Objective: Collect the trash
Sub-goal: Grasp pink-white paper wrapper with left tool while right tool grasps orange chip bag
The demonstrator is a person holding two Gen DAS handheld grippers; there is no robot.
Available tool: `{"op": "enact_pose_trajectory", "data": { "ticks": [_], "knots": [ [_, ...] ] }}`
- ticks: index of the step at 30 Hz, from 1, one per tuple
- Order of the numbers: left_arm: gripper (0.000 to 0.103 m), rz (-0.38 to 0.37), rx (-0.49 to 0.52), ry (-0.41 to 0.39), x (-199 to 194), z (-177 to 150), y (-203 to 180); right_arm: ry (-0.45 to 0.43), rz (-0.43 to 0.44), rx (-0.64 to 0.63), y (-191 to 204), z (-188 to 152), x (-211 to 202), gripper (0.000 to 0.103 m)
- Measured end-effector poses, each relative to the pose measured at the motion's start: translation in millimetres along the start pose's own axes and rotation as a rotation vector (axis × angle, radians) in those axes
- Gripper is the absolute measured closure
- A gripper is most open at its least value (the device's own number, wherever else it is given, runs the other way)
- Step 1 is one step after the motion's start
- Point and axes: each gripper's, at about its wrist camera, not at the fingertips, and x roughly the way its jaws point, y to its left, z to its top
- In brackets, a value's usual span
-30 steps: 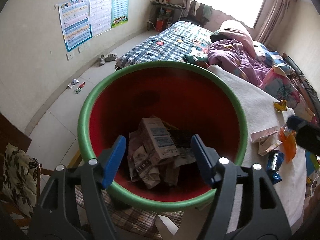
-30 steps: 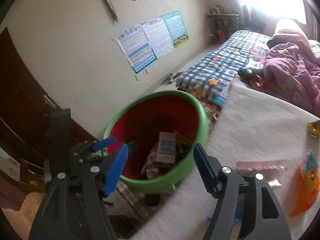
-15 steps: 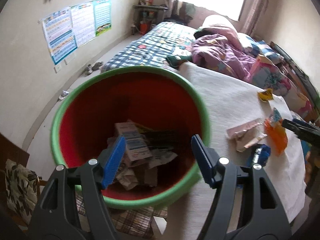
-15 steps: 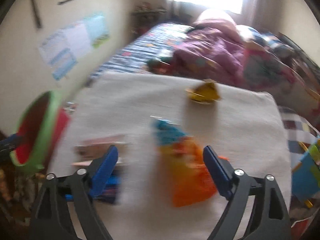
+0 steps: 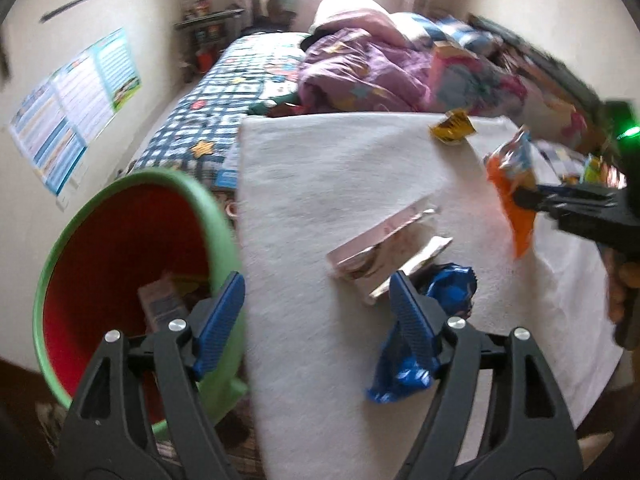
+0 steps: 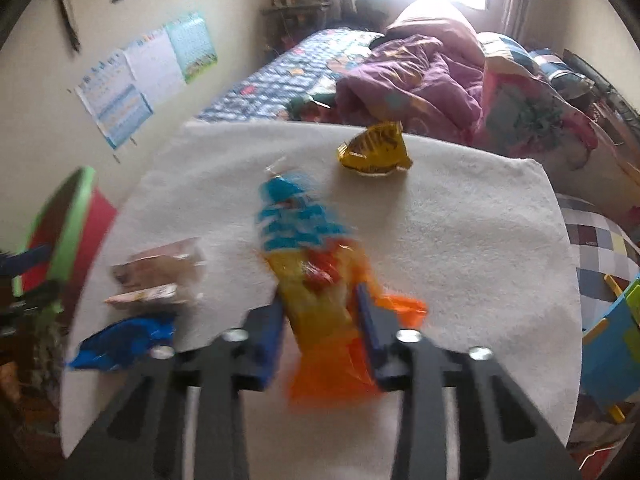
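Right gripper (image 6: 320, 312) has its jaws closing in, pinching the orange snack bag (image 6: 320, 280) on the white-covered worktop (image 6: 460, 240). Left gripper (image 5: 316, 316) jaws are spread and opening, nothing between them, over the worktop edge beside the green-rimmed red bin (image 5: 120, 248), just beside the blue wrapper (image 5: 448, 292).

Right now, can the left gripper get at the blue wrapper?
Probably yes: the left gripper, jaws opening and empty, hovers beside the blue wrapper; only the pink wrapper lies alongside, nothing covers it.
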Motion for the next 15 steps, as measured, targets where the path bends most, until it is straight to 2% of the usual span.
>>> {"op": "enact_pose_trajectory", "data": {
  "ticks": [3,7,11,15],
  "knots": [
    [0.03,-0.006,0.106,0.045,21,13,-19,0.004,0.05,0.003,-3,-11,-18,0.075],
    [0.03,-0.016,0.191,0.131,50,20,-36,0.023,0.101,0.035,-14,-28,-33,0.075],
    [0.03,-0.04,0.221,0.198,72,20,-50,0.033,0.134,0.049,-22,-40,-44,0.074],
    [0.03,-0.031,0.186,0.213,80,20,-57,0.05,0.162,0.061,-29,-45,-44,0.071]
  ]
}}
